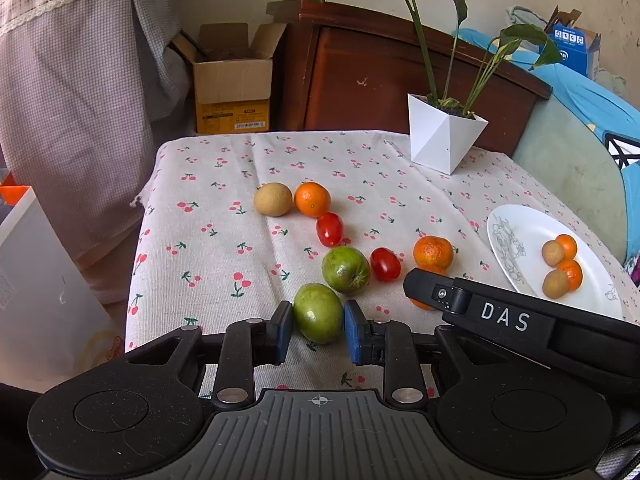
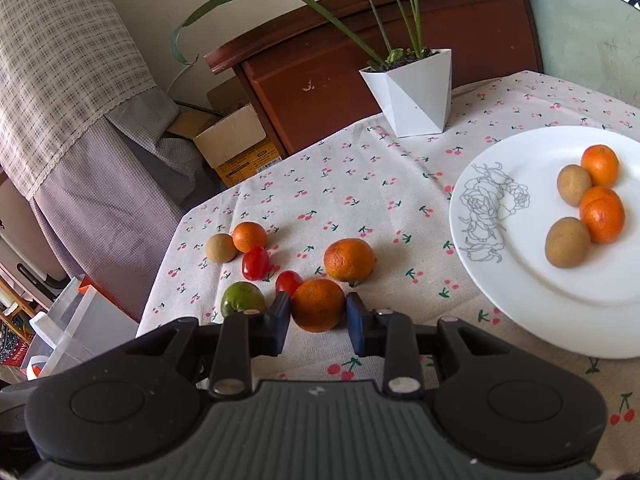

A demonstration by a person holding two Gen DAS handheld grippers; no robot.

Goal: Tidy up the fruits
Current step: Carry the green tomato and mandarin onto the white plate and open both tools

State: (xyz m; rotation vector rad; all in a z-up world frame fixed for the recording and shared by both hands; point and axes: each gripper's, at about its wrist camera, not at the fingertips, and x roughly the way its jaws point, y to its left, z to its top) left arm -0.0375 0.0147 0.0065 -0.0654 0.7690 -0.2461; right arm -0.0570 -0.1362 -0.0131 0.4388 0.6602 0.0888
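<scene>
My left gripper (image 1: 318,318) is shut on a green tomato (image 1: 318,312) near the table's front edge. My right gripper (image 2: 316,312) is shut on an orange (image 2: 317,305). Its black body (image 1: 500,316) crosses the left wrist view. On the cloth lie a second green tomato (image 1: 345,270), two red tomatoes (image 1: 329,229) (image 1: 385,264), two oranges (image 1: 312,199) (image 1: 433,252) and a brown fruit (image 1: 273,199). The white plate (image 2: 520,264) at the right holds two oranges (image 2: 600,165) (image 2: 602,214) and two brown fruits (image 2: 574,184) (image 2: 567,242).
A white faceted pot with a green plant (image 1: 444,132) stands at the back of the table. A cherry-print cloth (image 1: 224,264) covers the table. A wooden cabinet (image 1: 380,72) and a cardboard box (image 1: 232,80) are behind it. A curtain (image 1: 72,100) hangs at the left.
</scene>
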